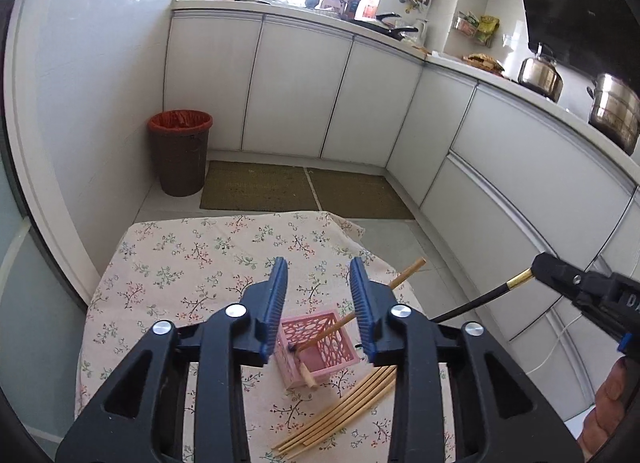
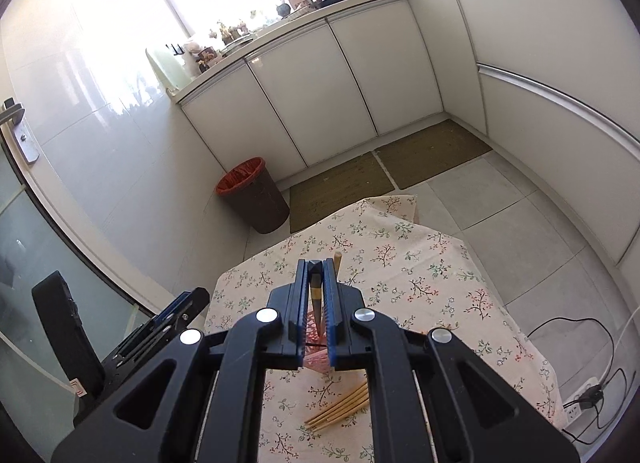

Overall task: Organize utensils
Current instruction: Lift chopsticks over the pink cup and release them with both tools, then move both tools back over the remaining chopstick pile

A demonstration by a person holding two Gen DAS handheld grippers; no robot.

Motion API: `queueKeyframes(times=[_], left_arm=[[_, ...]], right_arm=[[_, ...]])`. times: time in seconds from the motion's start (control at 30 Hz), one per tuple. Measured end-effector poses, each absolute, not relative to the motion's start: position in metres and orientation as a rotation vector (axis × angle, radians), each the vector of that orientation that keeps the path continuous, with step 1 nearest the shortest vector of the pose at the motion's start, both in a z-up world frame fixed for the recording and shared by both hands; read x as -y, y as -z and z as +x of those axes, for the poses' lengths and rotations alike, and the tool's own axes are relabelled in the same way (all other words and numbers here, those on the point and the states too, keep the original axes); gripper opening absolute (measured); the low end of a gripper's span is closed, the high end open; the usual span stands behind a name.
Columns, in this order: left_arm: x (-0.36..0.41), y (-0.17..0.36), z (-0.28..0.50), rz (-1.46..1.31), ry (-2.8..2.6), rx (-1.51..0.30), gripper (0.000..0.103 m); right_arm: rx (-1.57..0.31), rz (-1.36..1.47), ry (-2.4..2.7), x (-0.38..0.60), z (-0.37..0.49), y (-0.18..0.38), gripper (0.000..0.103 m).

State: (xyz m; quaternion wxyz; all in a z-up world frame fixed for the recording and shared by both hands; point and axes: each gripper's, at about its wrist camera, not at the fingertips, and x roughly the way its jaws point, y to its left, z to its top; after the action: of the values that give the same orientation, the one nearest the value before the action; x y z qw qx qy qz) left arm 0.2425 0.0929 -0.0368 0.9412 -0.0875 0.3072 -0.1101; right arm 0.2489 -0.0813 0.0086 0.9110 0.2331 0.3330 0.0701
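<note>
Floral cloth (image 1: 192, 263), cream with small sprigs, is covering the bench that carries everything; the bench is standing in a white kitchen, with pale floor tiles around it and two woven mats (image 1: 256, 187) lying side by side on the floor beyond; white cabinet doors (image 1: 296, 91) are running round two walls under a light worktop crowded with small items near a bright window; one brown bin (image 1: 180, 151) with a red liner is sitting in the corner beside the mats; one kettle (image 1: 540, 71) and one steel pot (image 1: 614, 111) are resting on the worktop at the right.

One pink openwork basket (image 1: 320, 343) is standing on the cloth, just past the left gripper (image 1: 318, 303); one wooden chopstick (image 1: 360, 313) is leaning in it, its top end sticking out over the far rim; another short wooden piece (image 1: 308, 377) is lying against the basket's near side; a bundle of bamboo chopsticks (image 1: 340, 419), about five though hard to count exactly, is lying loose on the cloth nearer the camera, right of the basket.

Left jaws are standing apart with nothing pressed between them, the basket showing through the gap; the right gripper (image 2: 316, 303) is closing its jaws on one dark chopstick (image 2: 316, 295) with a gold band, holding it up off the bench, its thin end pointing down toward the basket; a hand (image 1: 608, 403) is showing at the right edge.
</note>
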Motion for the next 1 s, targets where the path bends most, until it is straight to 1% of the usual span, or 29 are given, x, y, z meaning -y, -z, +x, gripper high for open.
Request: queueKeyframes(times=[0.07,0.13,0.2,0.47,0.53,0.57,0.6,0.63,0.67,0.7,0.73,0.8,0.9,1.0], left_arm=[[-0.104,0.028,0.237,-0.224,0.23,-0.59,0.036],[-0.115,0.018,0.23,-0.259,0.216,-0.544,0.041],[-0.126,0.012,0.224,-0.293,0.198,-0.511,0.052],[-0.147,0.01,0.22,-0.342,0.162,-0.505,0.055],[-0.148,0.012,0.221,-0.341,0.151,-0.509,0.058],[-0.149,0.013,0.221,-0.342,0.148,-0.51,0.061],[-0.148,0.013,0.221,-0.341,0.143,-0.51,0.066],[-0.149,0.014,0.221,-0.34,0.137,-0.507,0.068],[-0.149,0.014,0.22,-0.338,0.133,-0.504,0.072],[-0.148,0.014,0.219,-0.335,0.131,-0.501,0.074],[-0.149,0.014,0.218,-0.332,0.129,-0.498,0.076],[-0.148,0.014,0.214,-0.332,0.119,-0.485,0.085],[-0.146,0.014,0.211,-0.334,0.112,-0.471,0.094],[-0.142,0.014,0.208,-0.323,0.115,-0.464,0.096]], right_arm=[[-0.687,0.461,-0.144,0.075,0.252,-0.005,0.007],[-0.684,0.442,-0.14,0.068,0.255,-0.002,0.007],[-0.68,0.423,-0.135,0.062,0.259,0.001,0.007],[-0.68,0.355,-0.117,0.038,0.277,0.019,0.007],[-0.684,0.355,-0.136,0.032,0.282,0.026,0.008],[-0.683,0.348,-0.151,0.03,0.284,0.029,0.012],[-0.684,0.348,-0.171,0.028,0.285,0.031,0.018],[-0.684,0.363,-0.185,0.028,0.285,0.033,0.03],[-0.67,0.388,-0.184,0.03,0.282,0.033,0.055],[-0.643,0.413,-0.176,0.034,0.278,0.033,0.068],[-0.618,0.426,-0.165,0.037,0.273,0.031,0.072],[-0.578,0.433,-0.134,0.043,0.265,0.027,0.086],[-0.545,0.433,-0.102,0.052,0.256,0.023,0.091],[-0.53,0.427,-0.077,0.063,0.245,0.023,0.093]])
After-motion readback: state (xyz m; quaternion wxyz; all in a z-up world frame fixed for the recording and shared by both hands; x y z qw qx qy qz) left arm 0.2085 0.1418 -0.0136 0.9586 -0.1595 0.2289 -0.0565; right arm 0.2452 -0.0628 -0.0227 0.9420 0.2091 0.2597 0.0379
